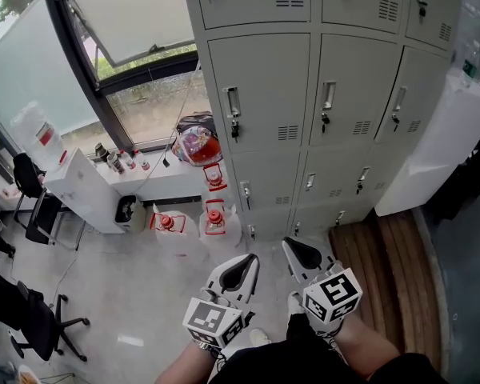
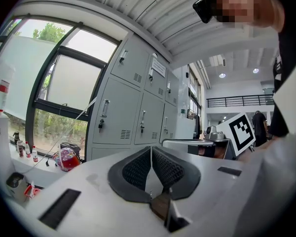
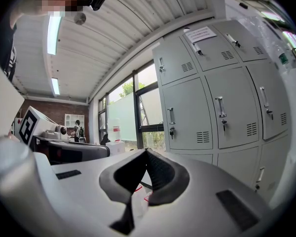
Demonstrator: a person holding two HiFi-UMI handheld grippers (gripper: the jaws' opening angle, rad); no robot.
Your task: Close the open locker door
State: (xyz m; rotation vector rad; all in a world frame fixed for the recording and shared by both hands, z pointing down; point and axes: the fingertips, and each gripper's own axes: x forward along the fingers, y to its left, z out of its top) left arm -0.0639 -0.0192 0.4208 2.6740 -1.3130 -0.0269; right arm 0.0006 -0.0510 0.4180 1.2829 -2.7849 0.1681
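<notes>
A bank of grey lockers (image 1: 304, 94) stands ahead, also in the left gripper view (image 2: 133, 112) and the right gripper view (image 3: 212, 112). Every door I can see lies flush, and I cannot pick out an open one. Both grippers are held low near the person's body, well short of the lockers, with their tips pointing at them. My left gripper (image 1: 244, 266) (image 2: 151, 152) is shut, pads meeting at the tips with nothing between them. My right gripper (image 1: 300, 250) (image 3: 146, 153) is shut too and holds nothing.
A white water dispenser (image 1: 440, 150) with a bottle on top stands against the lockers at the right. Wooden planks (image 1: 384, 254) lie below it. Two red-capped water jugs (image 1: 214, 218) sit on the floor left of the lockers. A white cabinet (image 1: 84, 190) and office chairs (image 1: 32, 326) stand by the window.
</notes>
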